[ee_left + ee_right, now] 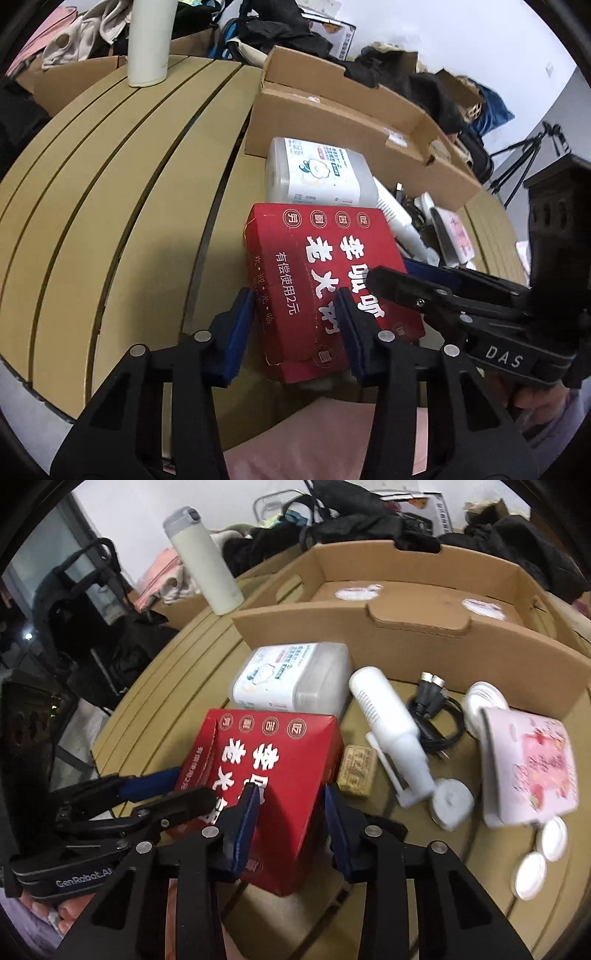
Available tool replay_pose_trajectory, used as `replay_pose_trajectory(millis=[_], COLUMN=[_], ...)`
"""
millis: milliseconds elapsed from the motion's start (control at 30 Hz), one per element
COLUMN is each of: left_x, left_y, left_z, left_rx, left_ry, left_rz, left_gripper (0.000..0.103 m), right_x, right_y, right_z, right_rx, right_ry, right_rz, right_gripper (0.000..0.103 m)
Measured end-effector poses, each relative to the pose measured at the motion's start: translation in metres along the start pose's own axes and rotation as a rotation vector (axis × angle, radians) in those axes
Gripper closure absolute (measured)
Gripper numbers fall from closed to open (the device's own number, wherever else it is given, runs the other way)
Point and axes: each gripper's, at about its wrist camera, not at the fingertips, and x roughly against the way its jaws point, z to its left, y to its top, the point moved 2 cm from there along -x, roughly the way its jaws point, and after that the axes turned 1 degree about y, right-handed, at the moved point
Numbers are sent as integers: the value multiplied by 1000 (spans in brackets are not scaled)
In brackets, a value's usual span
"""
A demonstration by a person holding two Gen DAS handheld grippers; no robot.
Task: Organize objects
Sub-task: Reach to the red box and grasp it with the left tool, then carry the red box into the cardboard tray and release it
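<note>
A red carton with white Chinese lettering [325, 280] lies on the slatted tan table, also in the right wrist view [273, 786]. My left gripper [295, 325] straddles its near left part, blue pads on either side, jaws apart. My right gripper [291, 812] straddles its near right corner, jaws also apart. Each gripper shows in the other view: the right one [424, 291] and the left one [155, 794]. Whether the pads touch the carton is unclear.
A wipes pack [291, 679] lies behind the carton. A white bottle [391, 734], black cable [436, 709], small tan block [358, 771], pink-patterned case [532, 768] and two white discs [539, 856] lie right. A cardboard tray [406, 624] stands behind. A white flask [147, 40] stands far left.
</note>
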Motion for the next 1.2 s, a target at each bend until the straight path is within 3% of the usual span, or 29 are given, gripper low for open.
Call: replay_pose_trajectory(millis=[133, 233, 467, 600, 700, 867, 933, 1100, 1200], left_x=[2, 17, 104, 131, 133, 114, 97, 25, -26], left_y=[-2, -3, -2, 2, 16, 72, 101, 189, 223], left_z=[-1, -9, -56, -86, -97, -99, -96, -66, -48], left_rx=[19, 8, -60, -123, -127, -114, -117, -35, -5], left_ry=[-22, -12, -96, -125, -131, -169, -156, -119, -70], left_rz=[9, -3, -136, -187, -191, -169, -154, -89, -31], left_gripper=[65, 67, 67, 67, 67, 67, 67, 68, 73], right_x=[1, 14, 110, 164, 185, 189, 182, 114, 67], right_y=[0, -1, -12, -27, -19, 21, 45, 126, 167], right_z=[-1, 11, 35, 45, 47, 33, 16, -38, -64], right_rx=[4, 31, 26, 15, 5, -35, -93, -204, -224], right_ry=[10, -29, -31, -58, -58, -73, -39, 12, -37], right_rz=[-2, -19, -160, -238, -277, -317, -326, -229, -186], right_gripper=[64, 64, 64, 64, 64, 64, 64, 64, 64])
